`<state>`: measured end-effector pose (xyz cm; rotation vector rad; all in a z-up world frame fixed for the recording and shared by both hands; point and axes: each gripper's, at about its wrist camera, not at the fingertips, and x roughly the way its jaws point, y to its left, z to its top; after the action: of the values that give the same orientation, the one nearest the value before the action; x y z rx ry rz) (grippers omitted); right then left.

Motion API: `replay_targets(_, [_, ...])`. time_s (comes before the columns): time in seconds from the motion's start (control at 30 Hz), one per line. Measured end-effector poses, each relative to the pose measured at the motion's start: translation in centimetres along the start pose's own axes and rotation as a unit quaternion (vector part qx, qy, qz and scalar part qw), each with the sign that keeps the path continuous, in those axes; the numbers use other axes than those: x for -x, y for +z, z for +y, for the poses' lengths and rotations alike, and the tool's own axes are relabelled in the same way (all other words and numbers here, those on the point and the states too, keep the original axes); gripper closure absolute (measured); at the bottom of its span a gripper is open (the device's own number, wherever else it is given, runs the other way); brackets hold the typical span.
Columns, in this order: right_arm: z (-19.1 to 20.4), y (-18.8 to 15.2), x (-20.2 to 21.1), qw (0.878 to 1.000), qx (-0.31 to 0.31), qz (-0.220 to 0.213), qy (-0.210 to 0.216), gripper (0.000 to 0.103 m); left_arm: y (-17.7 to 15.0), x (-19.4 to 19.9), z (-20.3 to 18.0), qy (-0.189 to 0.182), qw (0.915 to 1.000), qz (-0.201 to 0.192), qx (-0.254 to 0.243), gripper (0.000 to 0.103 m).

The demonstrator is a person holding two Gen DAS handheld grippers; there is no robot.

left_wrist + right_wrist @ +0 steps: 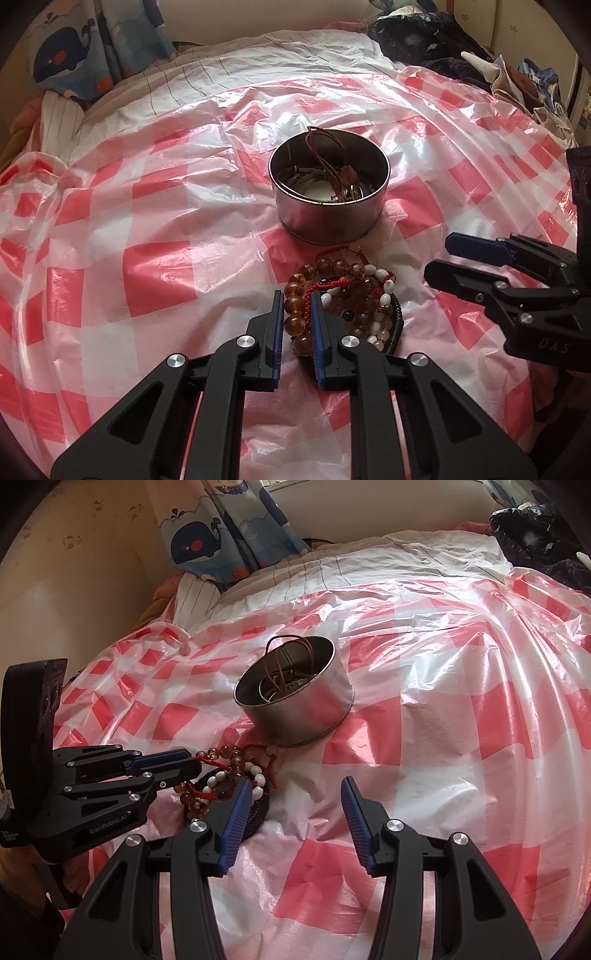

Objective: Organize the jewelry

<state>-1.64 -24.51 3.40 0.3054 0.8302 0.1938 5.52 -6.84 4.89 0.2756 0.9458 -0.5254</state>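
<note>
A heap of bracelets [364,295] lies on the checked sheet just in front of a round metal tin [325,218]. The heap holds amber beads, white beads [384,295], red cord and a black woven band [397,314]. My left gripper [294,295] is shut on the amber bead bracelet [294,314], its blue pads against the beads on both sides. My right gripper [295,786] stands open to the right of the heap [236,771] with nothing between its fingers. The tin [306,716] holds metal bangles and a brown cord that loops over its rim.
A glossy red-and-white checked plastic sheet [155,280] covers the bed, wrinkled and sloping away at the edges. A whale-print curtain [207,542] hangs at the back left. Dark clothes [424,40] are piled at the back right. A wall runs along the left.
</note>
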Motion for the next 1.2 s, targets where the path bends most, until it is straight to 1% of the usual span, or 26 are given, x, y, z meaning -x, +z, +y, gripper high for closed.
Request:
replay_targets(0.07, [0.0, 0.0, 0.0, 1.0, 0.002, 0.001, 0.0, 0.054, 0.2, 0.6, 0.4, -0.003, 0.9999, -0.008, 0.006, 0.091])
replay_targets(0.1, [0.1, 0.0, 0.0, 1.0, 0.002, 0.002, 0.0, 0.054, 0.3, 0.7, 0.3, 0.007, 1.0, -0.007, 0.001, 0.091])
replay_targets(0.13, [0.1, -0.1, -0.1, 1.0, 0.003, 0.003, -0.001, 0.054, 0.2, 0.3, 0.1, 0.035, 0.9992, 0.006, -0.019, 0.091])
replay_targets(0.17, [0.2, -0.1, -0.2, 1.0, 0.004, 0.003, -0.001, 0.054, 0.0, 0.0, 0.0, 0.054, 0.998, 0.013, -0.031, 0.09])
replay_targets(0.23, [0.3, -0.1, -0.2, 1.0, 0.005, 0.005, -0.001, 0.054, -0.3, -0.6, 0.1, 0.072, 0.9965, 0.024, -0.037, 0.091])
replay_targets(0.4, [0.5, -0.1, -0.3, 1.0, 0.007, 0.005, 0.0, 0.054, 0.0, 0.1, 1.0, 0.061, 0.9978, 0.014, -0.021, 0.09])
replay_targets(0.57, [0.6, -0.1, -0.3, 1.0, 0.008, 0.004, 0.002, 0.054, 0.0, -0.1, 1.3, 0.082, 0.9961, 0.015, -0.029, 0.09])
replay_targets(0.6, [0.6, -0.1, -0.3, 1.0, 0.009, 0.004, 0.003, 0.054, 0.0, -0.1, 1.2, 0.082, 0.9961, 0.014, -0.032, 0.09])
replay_targets(0.63, [0.7, -0.1, -0.3, 1.0, 0.009, 0.003, 0.004, 0.054, 0.0, 0.0, 1.1, 0.073, 0.9966, 0.01, -0.037, 0.09])
replay_targets(0.67, [0.7, -0.1, -0.3, 1.0, 0.009, 0.003, 0.005, 0.054, 0.0, 0.1, 0.9, 0.063, 0.9971, 0.008, -0.042, 0.086])
replay_targets(0.7, [0.7, -0.1, -0.3, 1.0, 0.01, 0.003, 0.006, 0.054, -0.1, 0.0, 0.7, 0.056, 0.9973, 0.009, -0.046, 0.076])
replay_targets(0.77, [0.8, -0.1, -0.3, 1.0, 0.011, 0.004, 0.006, 0.054, -0.2, -0.4, 0.3, 0.058, 0.997, 0.007, -0.052, 0.066])
replay_targets(0.8, [0.8, -0.1, -0.3, 1.0, 0.012, 0.004, 0.006, 0.054, -0.3, -0.8, 0.2, 0.059, 0.9969, 0.012, -0.052, 0.066])
replay_targets(0.83, [0.8, -0.1, -0.3, 1.0, 0.012, 0.004, 0.007, 0.054, -0.3, -1.1, 0.2, 0.06, 0.9968, 0.016, -0.052, 0.066])
replay_targets(0.87, [0.9, -0.1, -0.3, 1.0, 0.013, 0.004, 0.007, 0.054, -0.3, -1.4, 0.2, 0.059, 0.9968, 0.021, -0.05, 0.083])
replay_targets(0.9, [0.9, -0.2, -0.3, 1.0, 0.013, 0.003, 0.007, 0.054, -0.2, -1.5, 0.3, 0.063, 0.9966, 0.022, -0.048, 0.096])
replay_targets(0.97, [0.9, -0.2, -0.2, 1.0, 0.015, 0.001, 0.007, 0.054, 0.0, -1.0, 0.6, 0.053, 0.9977, 0.016, -0.039, 0.101])
replay_targets(1.0, [1.0, -0.2, -0.2, 1.0, 0.016, 0.0, 0.007, 0.054, 0.1, -0.5, 0.7, 0.046, 0.9984, 0.008, -0.031, 0.101])
replay_targets(1.1, [1.6, -0.2, -0.1, 0.999, 0.031, -0.004, 0.01, 0.054, 0.7, 1.6, 1.9, 0.003, 0.9995, -0.03, 0.009, 0.101])
replay_targets(1.2, [3.0, -0.2, 0.1, 0.998, 0.063, -0.014, 0.025, 0.054, 1.0, 3.1, 3.2, -0.004, 0.9975, -0.057, 0.041, 0.101])
